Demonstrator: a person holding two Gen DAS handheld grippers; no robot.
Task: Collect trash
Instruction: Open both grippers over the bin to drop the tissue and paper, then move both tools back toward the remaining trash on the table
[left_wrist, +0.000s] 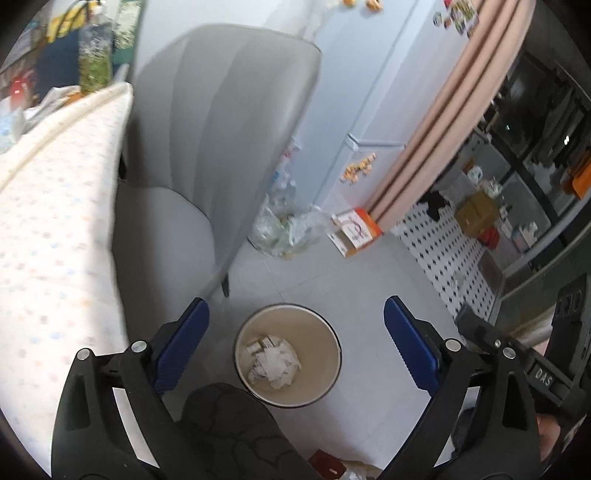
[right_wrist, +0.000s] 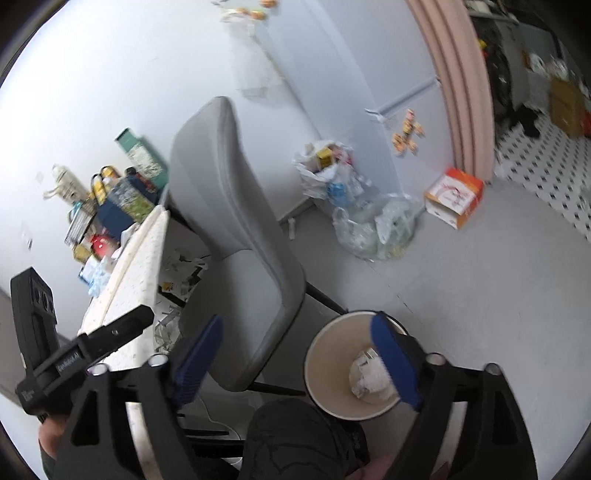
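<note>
A round beige trash bin (left_wrist: 328, 332) stands on the grey floor, with crumpled white paper (left_wrist: 275, 363) and small scraps inside. My left gripper (left_wrist: 295, 314) is open and empty, held high above the bin with its blue pads either side of it. In the right wrist view the bin (right_wrist: 328, 369) sits low at centre right, holding the crumpled paper (right_wrist: 369, 374). My right gripper (right_wrist: 295, 328) is open and empty above the bin and the chair's edge. Paper scraps (right_wrist: 177, 280) lie on the floor under the table.
A grey chair (left_wrist: 207, 155) stands left of the bin, beside a table with a dotted cloth (left_wrist: 55, 221). Clear plastic bags of bottles (right_wrist: 369, 218) and an orange-white box (right_wrist: 454, 195) sit by the white fridge (left_wrist: 369, 92). My dark-trousered knee (left_wrist: 229, 424) is below the grippers.
</note>
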